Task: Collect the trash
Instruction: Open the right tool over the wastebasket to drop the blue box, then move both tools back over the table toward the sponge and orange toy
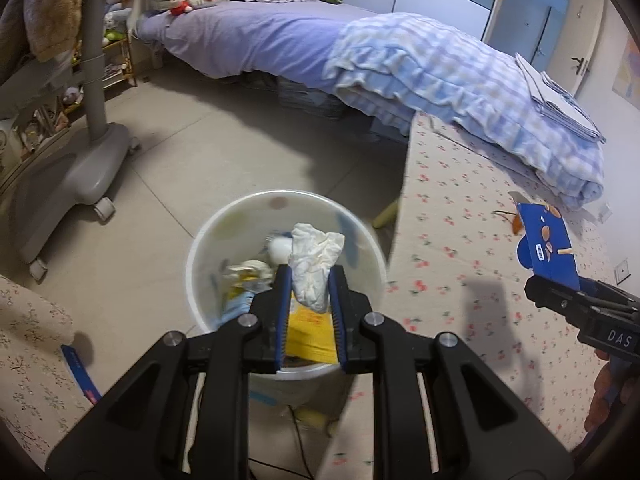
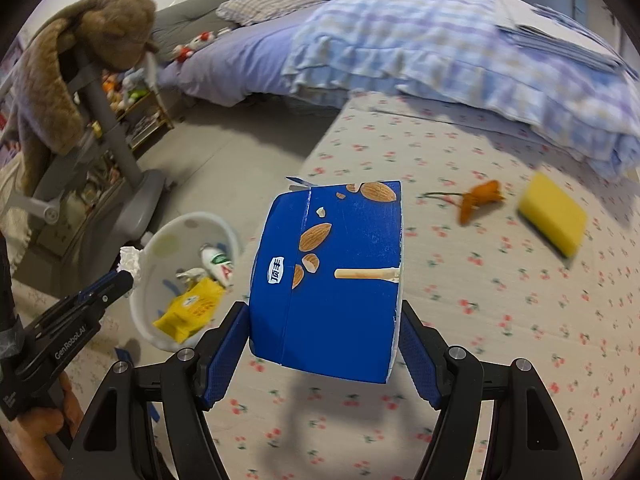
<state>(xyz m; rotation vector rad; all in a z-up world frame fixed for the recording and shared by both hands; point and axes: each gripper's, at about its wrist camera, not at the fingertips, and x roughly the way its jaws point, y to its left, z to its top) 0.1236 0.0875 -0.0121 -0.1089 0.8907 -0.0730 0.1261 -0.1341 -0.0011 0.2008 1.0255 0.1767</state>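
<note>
A bed (image 1: 256, 36) with a lilac sheet and a checked blue quilt (image 1: 460, 92) fills the far side of the room, well beyond the white waste bin (image 1: 208, 240). A cherry-print mat (image 2: 480, 320) spreads just beside the bin, to its right. The bin stands on the tiled floor and holds a yellow packet (image 2: 190, 310) and a small bottle (image 2: 216, 266). The right gripper (image 2: 324, 344), above the mat beside the bin, is clamped on a blue almond-snack box (image 2: 340, 276). A yellow sponge (image 2: 554, 214) and an orange scrap (image 2: 478, 200) lie on the mat, farther from the bin. The left gripper (image 1: 310, 280), over the bin, pinches a crumpled white tissue (image 1: 316, 260).
</note>
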